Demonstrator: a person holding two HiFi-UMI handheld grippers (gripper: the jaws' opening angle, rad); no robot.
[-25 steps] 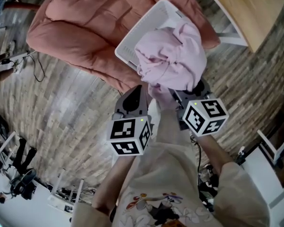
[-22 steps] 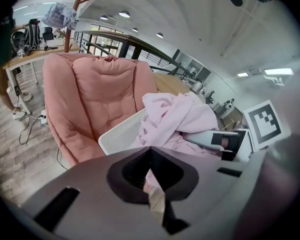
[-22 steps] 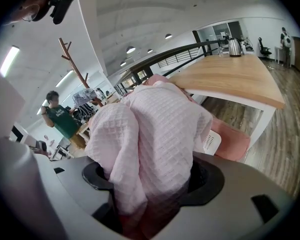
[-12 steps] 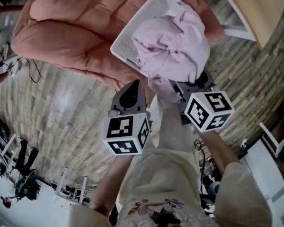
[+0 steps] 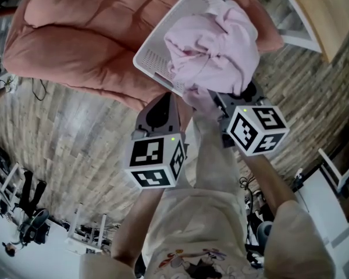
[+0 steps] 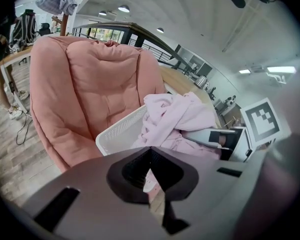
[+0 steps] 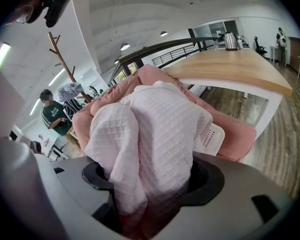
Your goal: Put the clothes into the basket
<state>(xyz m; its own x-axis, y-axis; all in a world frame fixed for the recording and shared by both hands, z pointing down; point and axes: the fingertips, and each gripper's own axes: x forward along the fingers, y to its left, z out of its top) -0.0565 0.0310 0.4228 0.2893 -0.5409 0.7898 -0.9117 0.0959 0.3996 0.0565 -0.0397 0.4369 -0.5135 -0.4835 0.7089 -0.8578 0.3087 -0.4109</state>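
Both claws have dropped since a second ago, and the pink garment [image 5: 212, 45] has gone down with them, so it now bulks closer over the white basket [image 5: 154, 54]. The right claw [image 5: 235, 97] is clenched on that garment: in the right gripper view the waffle-textured cloth fills the space between its jaws and spills up and out in front of them. The jaws stand fairly wide, packed with fabric. The left claw [image 5: 164, 100] sits just beside the garment's trailing end with its jaws drawn together at the tips. Only a thin sliver of pale cloth shows in the slit behind them, and I can't tell whether anything is actually pinched there.

And the garment itself? It's heaped over the basket's mouth, bulging above the rim, not fully down inside. One tail hangs over the near edge towards the claws. The basket rests tilted on the padded pink armchair [image 5: 75, 45], which stands on a wood-plank floor [image 5: 75, 138]. A pale wooden table [image 5: 320, 10] shows at the upper right, well apart from the basket.
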